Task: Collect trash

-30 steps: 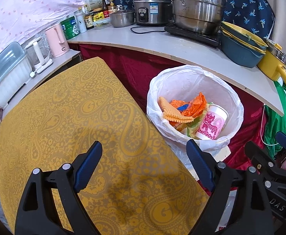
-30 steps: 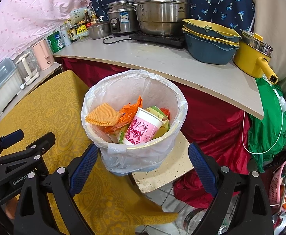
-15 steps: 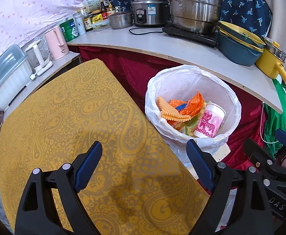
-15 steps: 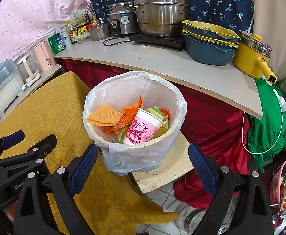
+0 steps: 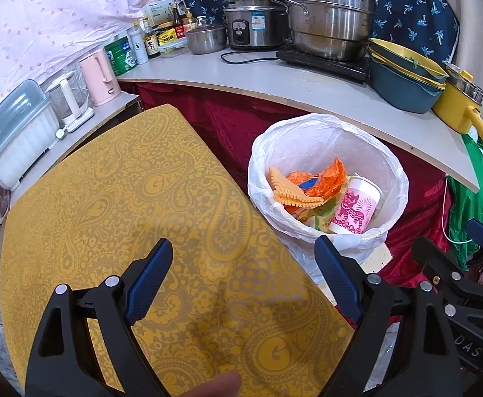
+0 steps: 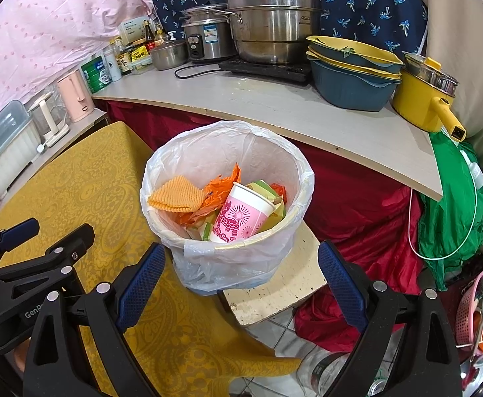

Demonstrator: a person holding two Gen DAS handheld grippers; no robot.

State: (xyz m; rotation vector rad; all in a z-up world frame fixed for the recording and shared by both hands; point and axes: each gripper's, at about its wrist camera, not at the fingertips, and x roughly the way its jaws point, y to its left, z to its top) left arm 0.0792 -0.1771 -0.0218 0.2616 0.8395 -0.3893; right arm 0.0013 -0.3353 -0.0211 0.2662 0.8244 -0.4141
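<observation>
a cramped kitchen corner, with a yellow paisley-clothed desk (image 5: pixel 115 218) nearest and bare of any trash in view. the left gripper (image 5: pixel 241 281) hovers above it, fingers spread wide and holding nothing; the right gripper (image 6: pixel 241 281), also spread and empty, hangs just over the near rim of the trash bin (image 6: pixel 294 172), so the right hand is the nearer one. the bin, lined with a white bag, stands on a low white stool (image 6: pixel 274 291) beside the desk, ahead and right of the left fingers. inside lie a pink-printed paper cup (image 6: pixel 241 215), tilted with its mouth up-right, an orange ridged cloth (image 6: pixel 175 195) and orange wrappers (image 6: pixel 221 185). collecting looks finished. beyond, a counter (image 6: pixel 274 106) carries a steamer pot (image 6: pixel 271 23) marked "asd".
</observation>
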